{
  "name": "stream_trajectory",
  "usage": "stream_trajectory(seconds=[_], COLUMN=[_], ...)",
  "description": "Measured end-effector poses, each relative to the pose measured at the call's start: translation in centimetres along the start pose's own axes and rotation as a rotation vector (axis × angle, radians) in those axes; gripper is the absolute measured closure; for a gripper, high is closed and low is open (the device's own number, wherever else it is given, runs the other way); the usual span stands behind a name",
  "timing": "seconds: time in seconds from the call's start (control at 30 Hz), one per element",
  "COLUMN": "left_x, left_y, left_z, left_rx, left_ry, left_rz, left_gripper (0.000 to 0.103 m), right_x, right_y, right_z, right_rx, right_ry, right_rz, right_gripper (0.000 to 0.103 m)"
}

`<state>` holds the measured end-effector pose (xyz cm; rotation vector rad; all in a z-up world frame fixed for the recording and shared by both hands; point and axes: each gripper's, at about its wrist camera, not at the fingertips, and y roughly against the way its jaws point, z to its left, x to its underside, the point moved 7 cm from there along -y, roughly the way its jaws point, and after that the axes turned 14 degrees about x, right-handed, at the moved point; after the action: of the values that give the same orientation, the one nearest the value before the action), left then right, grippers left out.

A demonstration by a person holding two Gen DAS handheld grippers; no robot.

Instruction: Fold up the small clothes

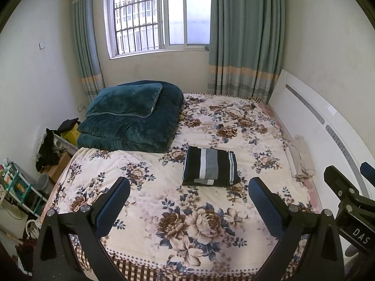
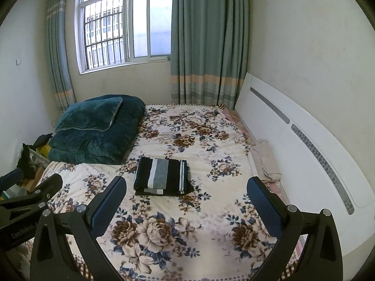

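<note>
Both grippers released above the bed, striped garment folded ahead of them.

The left gripper [image 1: 188, 201] hangs with its 2 blue-padded fingers [image 1: 112, 206] spread wide and holding nothing; the right gripper [image 2: 186, 201] is spread the same way, empty, and its black frame shows at the right edge of the left wrist view. Beyond both, apart from the fingers, the folded striped garment [image 1: 211, 166] lies as a neat rectangle, black with white and grey bands, on the floral bedspread [image 1: 201, 224] near the bed's middle. Farther back on the left sits a folded teal quilt [image 1: 131, 126] with a matching pillow [image 1: 124, 103] on top. A beige cloth [image 1: 300, 157] lies crumpled along the white headboard [image 1: 311, 107]. Green curtains [image 1: 246, 37] flank the barred window [image 1: 150, 16].
</note>
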<state>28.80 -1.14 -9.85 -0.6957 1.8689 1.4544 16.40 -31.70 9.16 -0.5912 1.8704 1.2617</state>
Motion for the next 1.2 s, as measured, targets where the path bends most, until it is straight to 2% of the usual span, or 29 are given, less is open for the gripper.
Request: stream_trajectory(seconds=[0.67,1.2], left_x=[-0.5,-1.0], left_y=[0.1,-0.3], left_z=[0.3,1.1], left_rx=[-0.002,-0.018], left_ry=[-0.004,-0.014], left_rz=[-0.005,0.025], left_gripper=[0.0,0.0], right_x=[-0.5,-1.0], right_y=[-0.1,-0.1], right_z=[0.3,1.1], right_rx=[-0.005,-0.008], right_ry=[-0.006,-0.007], right_rz=[-0.003,0.005], right_gripper=[0.0,0.0])
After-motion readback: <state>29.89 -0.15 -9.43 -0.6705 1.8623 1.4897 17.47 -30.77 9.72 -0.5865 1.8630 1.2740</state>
